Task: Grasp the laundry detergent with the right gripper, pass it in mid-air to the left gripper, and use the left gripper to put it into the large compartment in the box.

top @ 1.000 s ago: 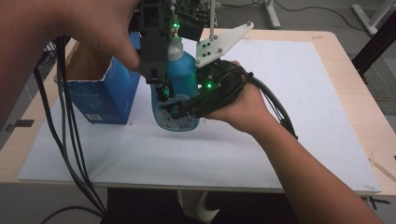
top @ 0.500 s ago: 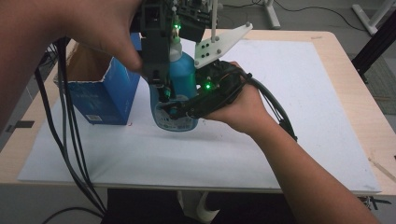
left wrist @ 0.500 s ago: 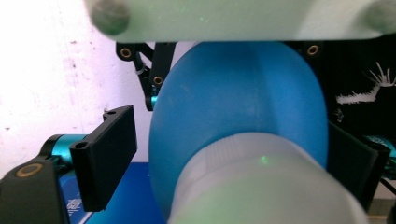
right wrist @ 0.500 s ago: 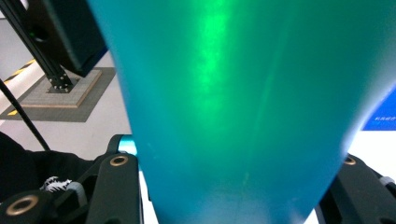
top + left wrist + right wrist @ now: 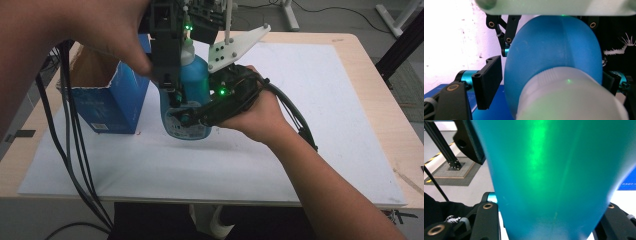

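A blue plastic bottle [image 5: 196, 85] with a white cap [image 5: 569, 97] stands upright on the white sheet [image 5: 280, 165]. My right gripper [image 5: 189, 118] comes in from the right, and its jaws are shut on the bottle's lower body [image 5: 554, 170]. My left gripper [image 5: 172, 95] reaches down from above, with its jaws on either side of the bottle's shoulder [image 5: 554, 50]. These jaws have just been closing on the bottle. A thin gap remains between the left pad [image 5: 487, 82] and the bottle. The far pad is mostly hidden behind the bottle.
An open blue cardboard box [image 5: 107, 105] stands just left of the bottle, close to my left gripper. Black cables [image 5: 75, 150] hang over the table's front left edge. The wooden table [image 5: 380, 105] borders the sheet on the right.
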A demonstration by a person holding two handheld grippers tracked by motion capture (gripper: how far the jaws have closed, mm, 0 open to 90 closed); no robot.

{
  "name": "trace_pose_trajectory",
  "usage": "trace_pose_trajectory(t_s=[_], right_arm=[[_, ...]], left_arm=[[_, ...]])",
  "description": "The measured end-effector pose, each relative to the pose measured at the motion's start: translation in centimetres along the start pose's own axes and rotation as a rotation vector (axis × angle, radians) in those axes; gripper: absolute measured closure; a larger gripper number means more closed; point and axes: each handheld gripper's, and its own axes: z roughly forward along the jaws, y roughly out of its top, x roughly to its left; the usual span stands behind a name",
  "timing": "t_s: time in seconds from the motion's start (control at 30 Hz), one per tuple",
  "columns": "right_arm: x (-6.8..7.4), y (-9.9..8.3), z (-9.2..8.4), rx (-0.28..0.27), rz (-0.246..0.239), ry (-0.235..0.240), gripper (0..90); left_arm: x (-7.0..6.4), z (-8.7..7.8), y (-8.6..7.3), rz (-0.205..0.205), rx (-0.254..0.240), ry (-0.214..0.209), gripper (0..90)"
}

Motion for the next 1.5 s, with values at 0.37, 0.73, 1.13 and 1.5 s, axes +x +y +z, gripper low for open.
trace_pose_trajectory(t_s=[0.37, 0.73, 1.13, 1.5], right_arm=[[0.01, -0.03, 0.00, -0.006, 0.002, -0.003, 46.8], [-0.01, -0.06, 0.07, -0.011, -0.005, -0.006, 46.8], [-0.02, -0.18, 0.20, -0.007, 0.000, -0.004, 46.8], [0.24, -0.16, 0.01, 0.013, -0.023, 0.013, 38.9]], left_arm=[[-0.02, -0.02, 0.10, -0.005, 0.005, 0.003, 25.7], [-0.06, 0.07, 0.18, -0.006, 0.012, -0.007, 30.8], [-0.12, 0.29, 0.36, -0.014, 0.037, -0.013, 38.4], [-0.32, 0.42, 0.61, -0.013, 0.041, -0.027, 38.7]])
